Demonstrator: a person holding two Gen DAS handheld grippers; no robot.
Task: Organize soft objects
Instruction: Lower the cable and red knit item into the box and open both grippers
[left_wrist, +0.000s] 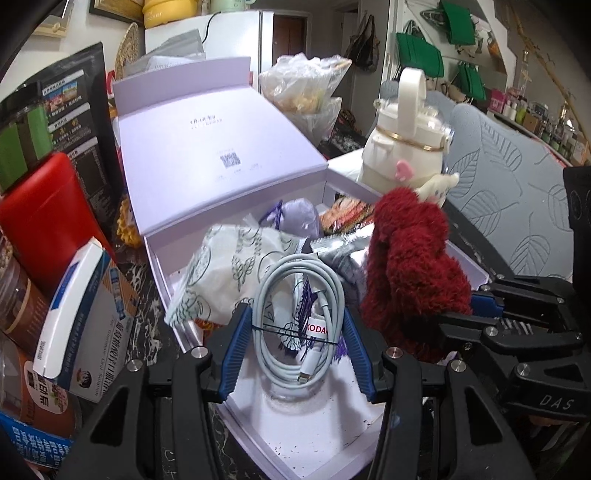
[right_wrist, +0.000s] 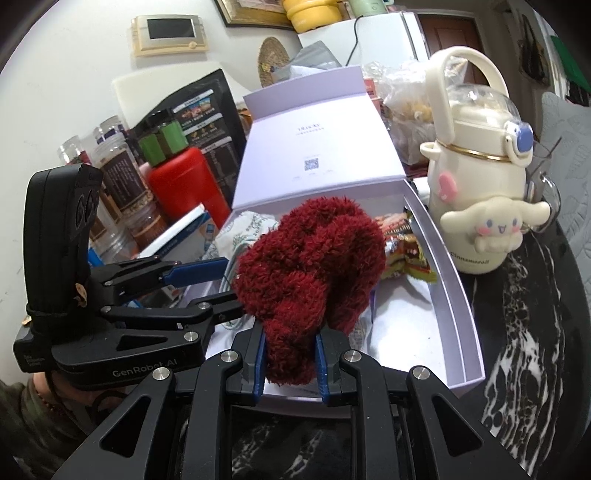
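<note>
Right gripper (right_wrist: 289, 363): we are seeing its blue-padded fingers (right_wrist: 259, 363) pinching the lower end of the red fuzzy bundle (right_wrist: 308, 266), narrow, with the fabric filling the gap.
Red fuzzy bundle: we are watching it standing upright out of the clamp, hanging over the near part of the lavender box (right_wrist: 460, 295); whether its underside is touching the box floor we cannot tell.
Left gripper (left_wrist: 297, 345): we are finding its fingers spread wide on either side of the coiled white cable (left_wrist: 295, 317), pads not pressing on it as far as we can tell.
Coiled white cable: we are seeing it lying inside the box, tied with a dark band, its plug pointing toward the near edge.
Patterned cloth pouch (left_wrist: 225, 273): we are noting it crumpled in the box just left of the cable.
Snack packets (right_wrist: 408, 247): we are seeing them piled against the far right wall of the box.
Box lid (left_wrist: 207, 147): we are seeing it standing open behind the contents.
Cream bottle (right_wrist: 480, 192): we are seeing it standing upright on the dark marbled table (right_wrist: 524, 332), just right of the box.
Red canister (left_wrist: 44, 218): we are seeing it standing left of the box.
</note>
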